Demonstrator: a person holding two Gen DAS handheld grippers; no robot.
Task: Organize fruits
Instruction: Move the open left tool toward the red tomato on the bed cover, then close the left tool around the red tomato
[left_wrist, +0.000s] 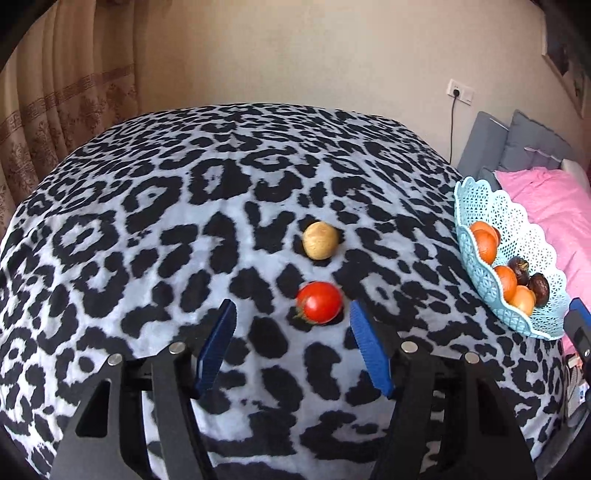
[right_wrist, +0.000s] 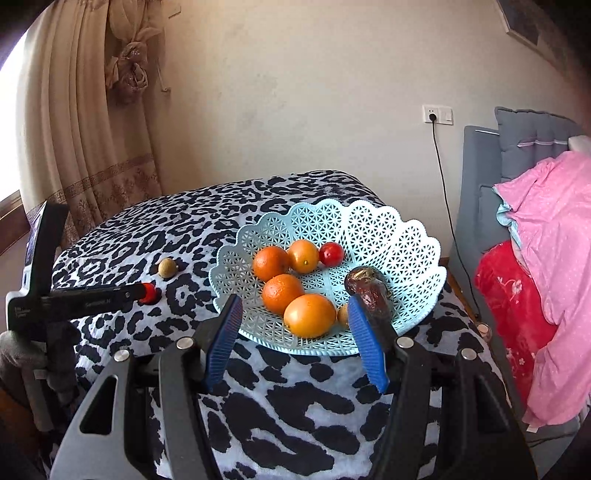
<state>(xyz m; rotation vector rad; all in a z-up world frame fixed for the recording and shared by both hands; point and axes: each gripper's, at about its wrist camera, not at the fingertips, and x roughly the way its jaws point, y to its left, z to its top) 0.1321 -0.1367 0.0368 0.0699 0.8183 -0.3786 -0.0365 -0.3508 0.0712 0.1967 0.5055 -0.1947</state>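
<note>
The left tool (left_wrist: 291, 314) is open wide, and nothing is held. A round red tomato (left_wrist: 319, 302) sits on the bench (left_wrist: 147, 229) just past its tips, close to the right finger. A brown round fruit (left_wrist: 320, 240) lies farther out. Off to the right, the blue basket (left_wrist: 480, 210) sits near the bench edge. The right tool (right_wrist: 293, 310) is open and empty too, with oranges (right_wrist: 309, 315) in the basket just ahead.

Perforated plastic basket (right_wrist: 388, 236), glossy tomato (left_wrist: 320, 302), plush blanket (left_wrist: 147, 221)
</note>
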